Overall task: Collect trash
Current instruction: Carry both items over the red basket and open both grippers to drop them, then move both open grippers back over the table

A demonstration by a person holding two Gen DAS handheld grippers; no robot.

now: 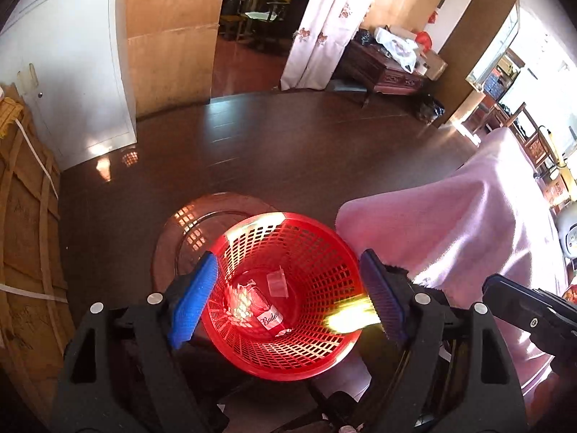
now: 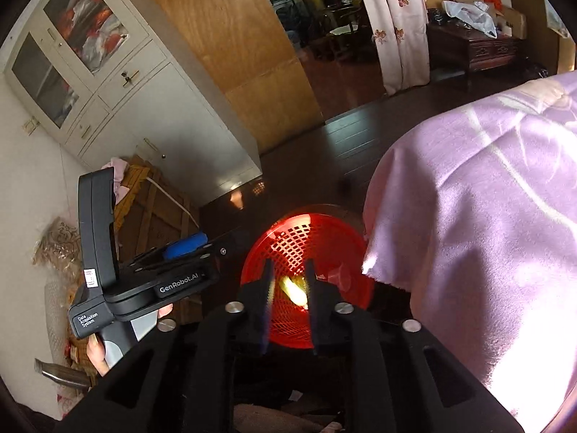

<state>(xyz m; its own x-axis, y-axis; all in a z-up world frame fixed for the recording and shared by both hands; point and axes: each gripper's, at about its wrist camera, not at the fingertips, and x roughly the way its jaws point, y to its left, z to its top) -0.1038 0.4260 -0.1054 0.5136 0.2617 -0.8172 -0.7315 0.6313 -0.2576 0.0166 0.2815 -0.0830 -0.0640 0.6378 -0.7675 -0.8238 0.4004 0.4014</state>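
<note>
Looking straight down into the red basket (image 1: 317, 263), standing upright on the dark glossy floor (image 1: 288, 137) with its mesh wall lit by sun. Holding two bits of trash at its bottom: a red-and-white wrapper (image 1: 268, 315) with lettering that starts "Bud", and just beside it a small clear plastic piece (image 1: 277, 283). Catching a yellow scrap (image 2: 294, 290) over the basket mouth, smeared by blur, right between the fingers of the right gripper (image 2: 288, 263). Standing only narrowly parted there, with the scrap filling most of the gap; too blurred to tell whether the pads press on it or stand clear of it. Spreading wide on the other side: left gripper (image 1: 288, 254) fully agape, blue pads well apart, nothing between them but the view into the basket below. Gripped from beneath by a hand (image 2: 97, 357), seen in the right wrist view to the left of the basket. Pressing close against the basket's right side, a pink cloth (image 1: 450, 234) draped over something bulky. Further out, a white cabinet (image 1: 72, 72) against the wall, a strapped wooden crate (image 1: 25, 234) at the far left, and a flowered curtain (image 1: 324, 25) beside the open doorway at the back.
</note>
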